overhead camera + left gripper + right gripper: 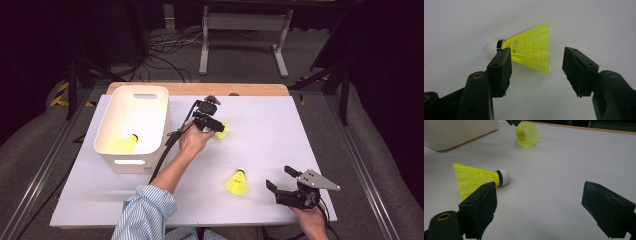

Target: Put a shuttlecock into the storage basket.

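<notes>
Jaws of the left gripper (536, 72) stand wide apart and hold nothing, with a yellow shuttlecock (529, 48) lying on its side on the white table (461, 22) between and just beyond their tips. One jaw overlaps the narrow end of the skirt, by the white cork; whether it touches is unclear. From the high view this gripper (214, 126) sits near the table's centre, with the shuttlecock's skirt showing at its 3 o'clock.

Judged from this, the step in hand is picking up that shuttlecock. To do it well, push the jaws a little further forward so they straddle the skirt near the cork — the stiffer part — and close gently; the mesh skirt looks easy to crush.

The right gripper (285, 182) rests near the table's front edge at 5 o'clock, jaws also wide and empty. A second shuttlecock (237, 183) lies near it, at its 9 o'clock.

A white bin (131, 145) stands at 9 o'clock of the left gripper, with a third shuttlecock (125, 144) inside. Bare table lies between — open room for carrying across.
</notes>
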